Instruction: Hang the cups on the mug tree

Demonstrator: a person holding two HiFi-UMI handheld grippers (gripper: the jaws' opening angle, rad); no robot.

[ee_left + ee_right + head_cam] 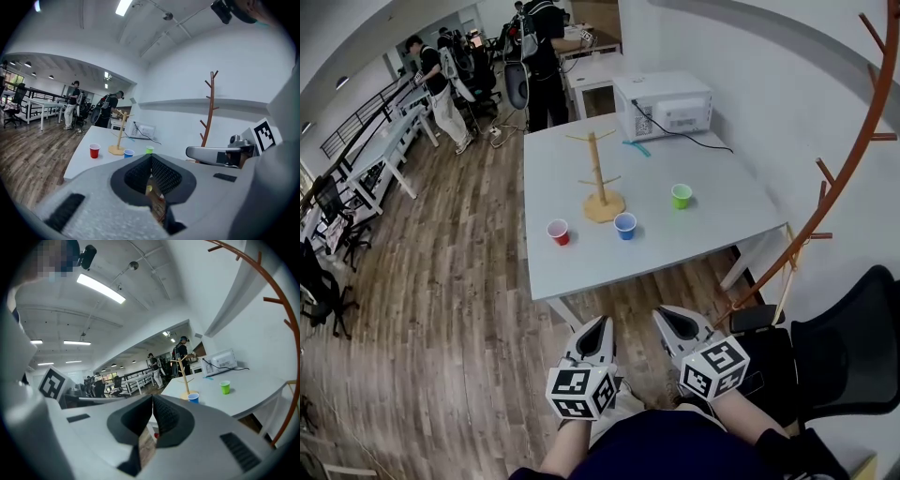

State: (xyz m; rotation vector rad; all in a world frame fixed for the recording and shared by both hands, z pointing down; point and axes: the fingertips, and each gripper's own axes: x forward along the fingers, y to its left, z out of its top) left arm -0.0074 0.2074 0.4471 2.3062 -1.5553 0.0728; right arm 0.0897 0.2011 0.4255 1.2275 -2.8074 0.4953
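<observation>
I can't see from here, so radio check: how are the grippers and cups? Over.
Left gripper shut, empty; right gripper shut, empty. Red cup, blue cup, green cup standing on table, mug tree bare. Nothing seen in the way.

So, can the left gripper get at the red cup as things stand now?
Probably not yet: the left gripper is short of the table, with floor between, and its fingers are shut. But the way looks free: the red cup stands alone near the front edge, apart from the mug tree.
</observation>
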